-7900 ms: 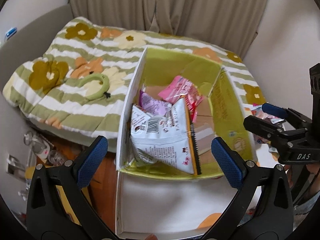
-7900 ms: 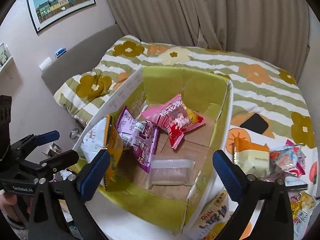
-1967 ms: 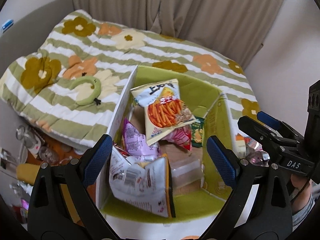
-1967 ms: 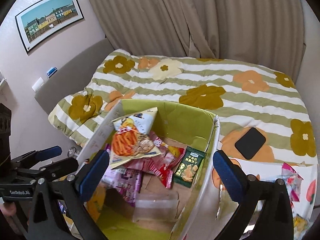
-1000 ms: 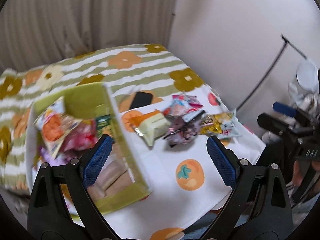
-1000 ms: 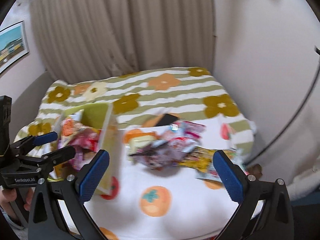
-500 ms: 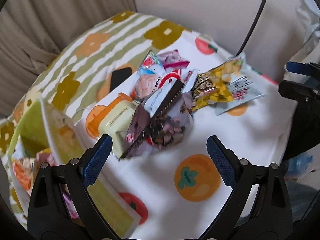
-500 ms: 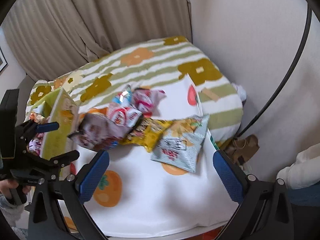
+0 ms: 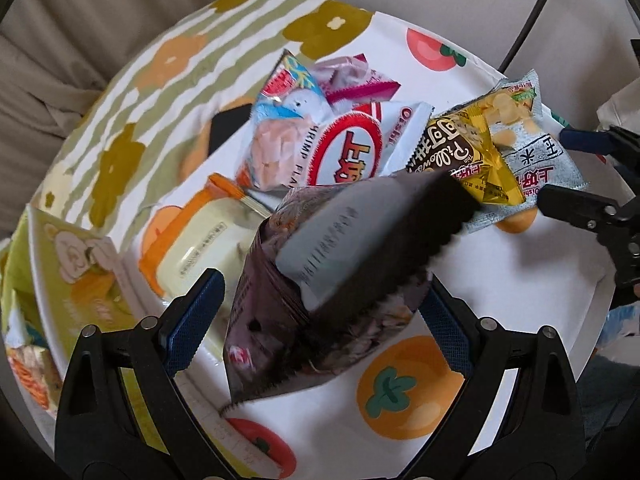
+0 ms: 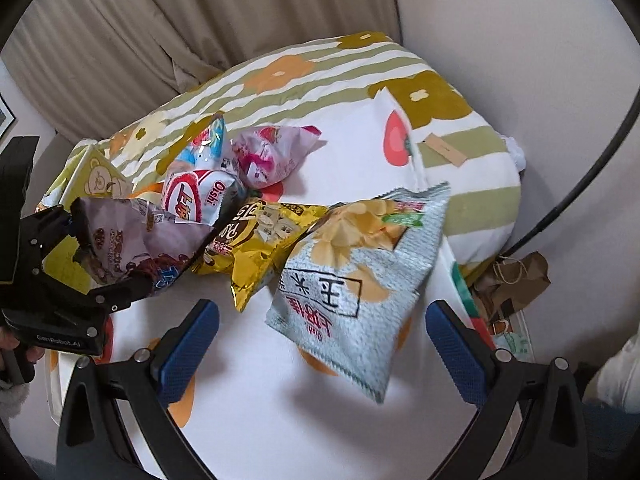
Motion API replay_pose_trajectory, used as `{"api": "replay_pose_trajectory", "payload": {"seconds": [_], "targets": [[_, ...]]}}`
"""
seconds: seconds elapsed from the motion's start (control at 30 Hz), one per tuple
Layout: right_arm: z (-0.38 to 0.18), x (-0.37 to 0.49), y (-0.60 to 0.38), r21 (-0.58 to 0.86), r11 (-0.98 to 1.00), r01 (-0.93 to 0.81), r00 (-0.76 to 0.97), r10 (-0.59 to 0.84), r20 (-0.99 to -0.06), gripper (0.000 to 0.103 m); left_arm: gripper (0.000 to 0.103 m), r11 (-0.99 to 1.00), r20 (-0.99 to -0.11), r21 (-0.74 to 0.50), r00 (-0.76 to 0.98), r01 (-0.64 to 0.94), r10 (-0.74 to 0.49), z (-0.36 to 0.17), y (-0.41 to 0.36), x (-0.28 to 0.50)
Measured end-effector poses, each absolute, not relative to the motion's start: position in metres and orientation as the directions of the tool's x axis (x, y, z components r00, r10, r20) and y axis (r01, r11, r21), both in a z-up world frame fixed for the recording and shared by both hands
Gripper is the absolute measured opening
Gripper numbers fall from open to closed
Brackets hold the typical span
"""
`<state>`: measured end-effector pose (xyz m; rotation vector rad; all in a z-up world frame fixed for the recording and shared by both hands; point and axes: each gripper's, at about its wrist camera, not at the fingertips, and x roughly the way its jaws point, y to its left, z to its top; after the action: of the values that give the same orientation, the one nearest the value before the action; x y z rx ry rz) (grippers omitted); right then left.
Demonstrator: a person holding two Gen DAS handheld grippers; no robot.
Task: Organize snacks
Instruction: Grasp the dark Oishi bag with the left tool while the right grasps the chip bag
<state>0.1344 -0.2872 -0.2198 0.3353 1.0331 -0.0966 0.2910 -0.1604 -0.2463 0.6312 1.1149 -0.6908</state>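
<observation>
A pile of snack bags lies on a white cloth with orange fruit prints (image 9: 320, 432). My left gripper (image 9: 320, 316) is open around a dark purple bag (image 9: 332, 292), its fingers on either side and apart from it. My right gripper (image 10: 320, 344) is open just short of a pale grey chip bag (image 10: 360, 292), which also shows in the left wrist view (image 9: 536, 168). A yellow bag (image 10: 260, 236), a white and red Oishi bag (image 9: 344, 156), a blue bag (image 9: 288, 96) and a pink bag (image 10: 272, 156) lie behind. The green box (image 9: 68, 288) stands at the left.
A yellow and orange tub (image 9: 200, 240) lies between the box and the pile. A black phone (image 9: 228, 128) lies on the striped flowered blanket (image 10: 320, 76). Curtains hang behind. A brown paper bag (image 10: 512, 276) sits on the floor at the right.
Both grippers have swung away from the green box to the snack pile and moved in close. The left one now straddles the dark purple bag; the right one faces the grey bag.
</observation>
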Motion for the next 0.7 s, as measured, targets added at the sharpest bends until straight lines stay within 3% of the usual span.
{"api": "replay_pose_trajectory", "payload": {"seconds": [0.17, 0.27, 0.7], "targets": [[-0.23, 0.143, -0.291, 0.22, 0.949, 0.225, 0.501, 0.08, -0.862, 0.096, 0.094, 0.635, -0.948, 0.091, 0.261, 0.767, -0.18, -0.254, -0.162, 0.29], [-0.232, 0.146, -0.295, 0.223, 0.95, 0.219, 0.503, 0.086, -0.86, 0.096, 0.076, 0.631, -0.953, 0.066, 0.237, 0.773, -0.191, -0.258, -0.163, 0.289], [-0.237, 0.152, -0.3, 0.231, 0.966, 0.117, 0.5, 0.143, -0.854, 0.093, 0.056, 0.663, -0.949, 0.061, 0.25, 0.746, -0.194, -0.255, -0.165, 0.28]]}}
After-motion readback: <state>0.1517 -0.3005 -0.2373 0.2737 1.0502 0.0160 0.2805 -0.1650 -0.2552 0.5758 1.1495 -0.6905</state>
